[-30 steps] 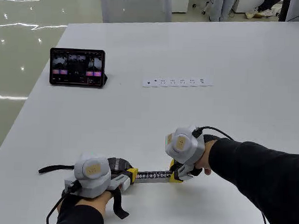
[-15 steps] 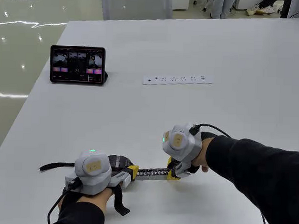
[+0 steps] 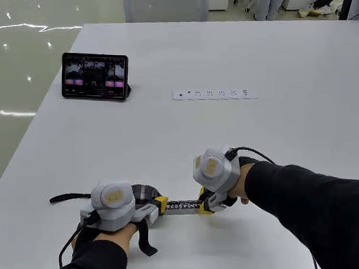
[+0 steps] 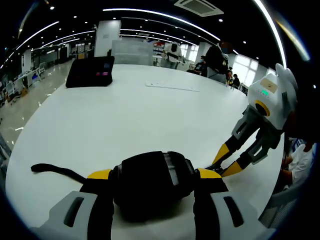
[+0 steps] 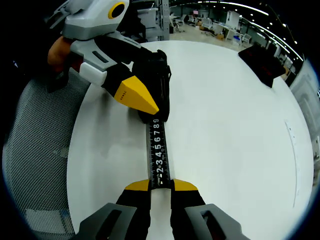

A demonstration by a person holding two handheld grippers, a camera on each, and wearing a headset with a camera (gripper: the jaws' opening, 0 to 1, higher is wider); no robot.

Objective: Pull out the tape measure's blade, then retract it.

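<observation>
While left gripper (image 3: pixel 154 206) clamps the tape measure (image 4: pixel 152 184), right gripper (image 5: pixel 161 186) pinches its blade (image 5: pixel 156 150), short stretch drawn between them

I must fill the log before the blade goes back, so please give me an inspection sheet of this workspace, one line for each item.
Surface: white table, bare near the work.
Job's things: black tape measure on the table; blade out a short way; strap lying loose.
Clutter: tablet, screen lit; white power strip.
Grippers: left tongs shut on the tape measure; right tongs shut on the blade.
Cables: black cable loops behind the right tongs.
Surroundings: glossy floor; people beyond the table.
</observation>
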